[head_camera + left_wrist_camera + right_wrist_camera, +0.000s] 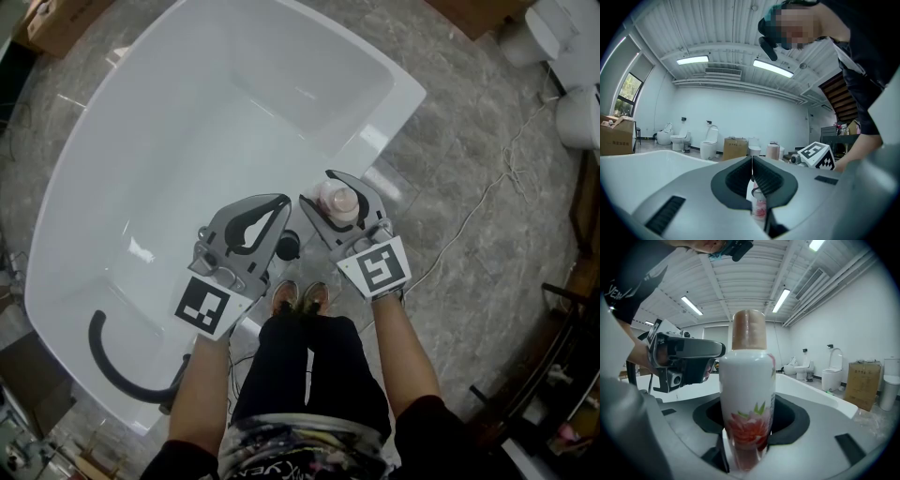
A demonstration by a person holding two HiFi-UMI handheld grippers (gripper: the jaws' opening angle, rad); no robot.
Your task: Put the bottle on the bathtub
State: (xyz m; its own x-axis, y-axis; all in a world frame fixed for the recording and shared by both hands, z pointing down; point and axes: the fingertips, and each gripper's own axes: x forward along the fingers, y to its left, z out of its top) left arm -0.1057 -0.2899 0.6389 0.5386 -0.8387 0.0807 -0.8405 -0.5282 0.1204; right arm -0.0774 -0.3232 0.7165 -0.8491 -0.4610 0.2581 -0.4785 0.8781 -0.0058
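A white bottle [339, 202] with a tan cap and a red flower print stands upright between the jaws of my right gripper [319, 190], which is shut on it. In the right gripper view the bottle [747, 394] fills the middle. It hangs over the near right rim of the white bathtub [392, 105], close to the corner. My left gripper [284, 200] is just left of it, over the tub's near edge, jaws shut with nothing held. The left gripper view shows its tips [751, 161] meeting, with the bottle [759, 206] showing through the gap below.
A black knob [287, 247] sits on the tub's near rim and a black curved hose [108, 361] lies inside the tub at lower left. Toilets [567, 42] stand at the top right, a cardboard box [56, 23] at the top left. A white cable [478, 206] crosses the stone floor.
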